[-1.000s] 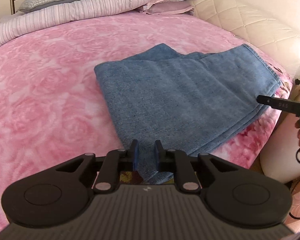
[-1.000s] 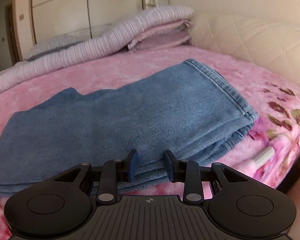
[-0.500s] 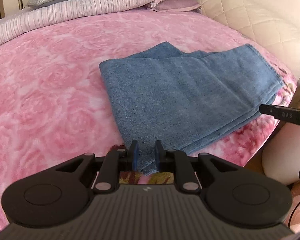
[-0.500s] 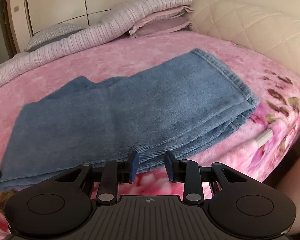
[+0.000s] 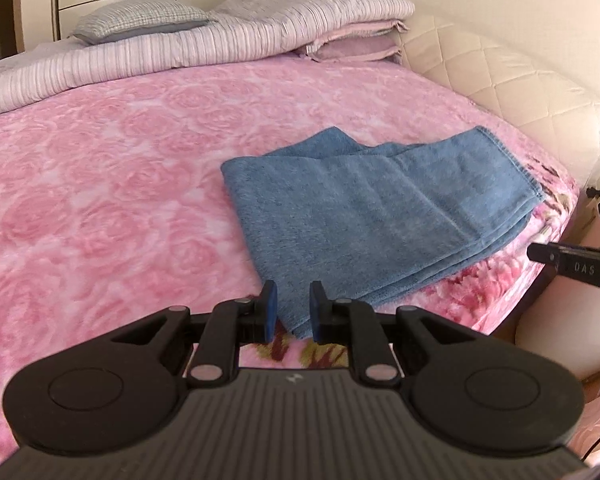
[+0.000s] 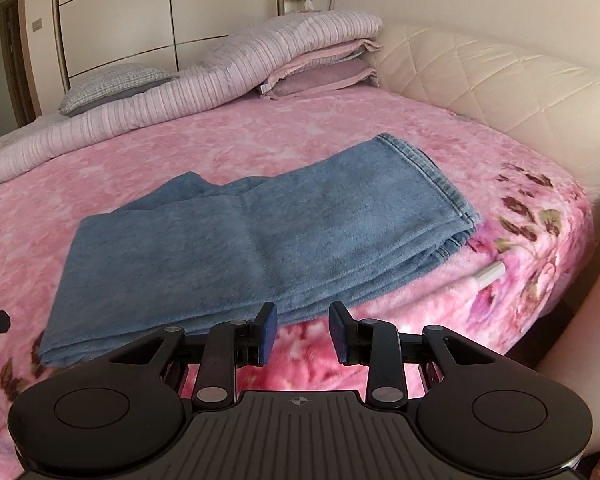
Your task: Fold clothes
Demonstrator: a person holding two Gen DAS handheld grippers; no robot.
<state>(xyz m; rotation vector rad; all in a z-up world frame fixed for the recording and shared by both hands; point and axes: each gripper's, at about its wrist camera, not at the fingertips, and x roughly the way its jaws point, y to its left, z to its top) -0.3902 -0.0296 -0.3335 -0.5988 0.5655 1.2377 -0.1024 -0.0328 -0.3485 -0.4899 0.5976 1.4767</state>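
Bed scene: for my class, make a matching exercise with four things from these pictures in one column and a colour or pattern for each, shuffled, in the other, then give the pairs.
Things:
1. folded jeans
2. blanket
3. headboard
4. quilt

Colours:
A. cream, diamond-stitched
B. blue
C. pale, fine stripes
D. pink with roses

Pairs: 1-B, 2-D, 3-A, 4-C

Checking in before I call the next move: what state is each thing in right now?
Blue garment: folded in layers, lying flat on the bed near its edge, not gripped.
Left gripper: open, empty, just off the garment's near corner.
Right gripper: open, empty, short of the garment's near edge.
Pink blanket: spread flat over the bed.
Striped quilt: folded, along the far side.
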